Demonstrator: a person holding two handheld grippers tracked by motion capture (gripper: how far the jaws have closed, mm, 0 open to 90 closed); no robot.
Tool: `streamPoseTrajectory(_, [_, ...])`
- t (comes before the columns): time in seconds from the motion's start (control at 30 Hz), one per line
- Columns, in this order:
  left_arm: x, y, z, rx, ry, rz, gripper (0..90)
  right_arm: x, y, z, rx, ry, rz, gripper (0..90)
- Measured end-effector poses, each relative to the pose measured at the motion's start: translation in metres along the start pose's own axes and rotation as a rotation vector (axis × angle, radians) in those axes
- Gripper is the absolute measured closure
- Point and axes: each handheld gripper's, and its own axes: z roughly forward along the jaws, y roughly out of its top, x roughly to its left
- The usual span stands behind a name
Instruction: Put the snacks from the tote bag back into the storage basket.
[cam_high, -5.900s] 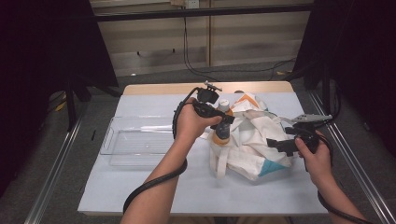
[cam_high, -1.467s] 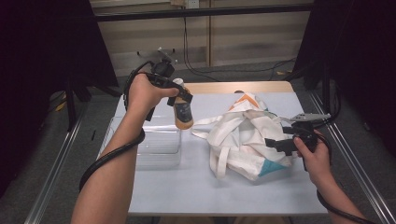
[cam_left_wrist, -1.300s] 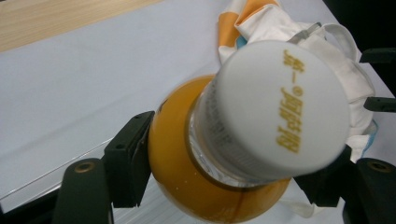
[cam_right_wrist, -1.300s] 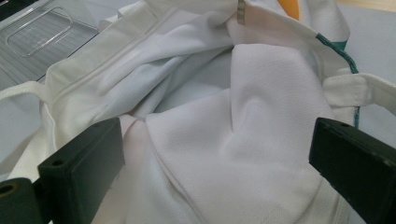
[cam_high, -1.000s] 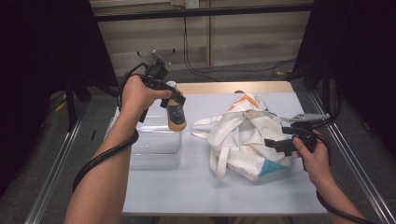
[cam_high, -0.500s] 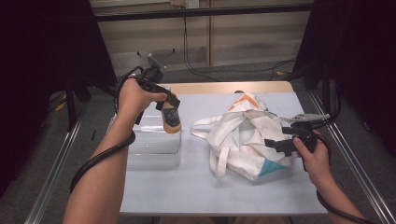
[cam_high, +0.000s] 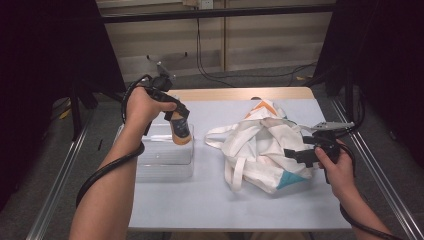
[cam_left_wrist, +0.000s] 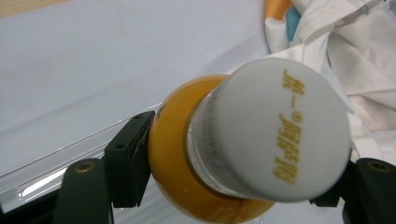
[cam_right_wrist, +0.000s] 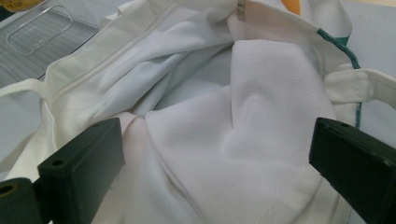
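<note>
The left hand-held gripper (cam_high: 176, 116) pinches a bottle (cam_high: 180, 131) of orange drink by its shoulder, just under the white cap (cam_left_wrist: 272, 128), with a black jaw pressed to each side. The bottle hangs nearly upright over the right end of a clear plastic tray (cam_high: 162, 160), which sits near the left edge of the worktop (cam_high: 200, 200); I cannot tell whether the bottle's base touches the tray. A crumpled white cloth bag (cam_high: 260, 150) with orange and teal patches lies toward the right edge of the worktop. The right hand-held gripper (cam_high: 300, 154) rests at the bag's right side with its jaws spread wide, white fabric lying between them but not pinched.
</note>
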Motion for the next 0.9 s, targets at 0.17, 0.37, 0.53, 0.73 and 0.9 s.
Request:
streamPoseTrajectory(0.17, [0.002,-0.001,0.006,0.013,0.014,0.005,29.9,0.0,0.0,0.0,-0.003,0.0,-0.005,2.8])
streamPoseTrajectory(0.37, [0.005,-0.001,0.012,0.014,0.004,0.003,30.0,0.0,0.0,0.0,0.002,0.002,-0.005,2.8])
streamPoseTrajectory(0.53, [0.008,-0.003,0.016,0.013,0.004,0.004,30.0,0.0,0.0,0.0,-0.001,0.001,-0.008,2.8])
streamPoseTrajectory(0.73, [0.009,-0.005,0.023,0.016,0.005,0.008,29.9,0.0,0.0,0.0,0.002,0.0,-0.007,2.8])
streamPoseTrajectory(0.9, [0.012,-0.006,0.029,0.024,-0.004,0.017,30.0,0.0,-0.001,0.0,0.004,-0.004,-0.007,2.8])
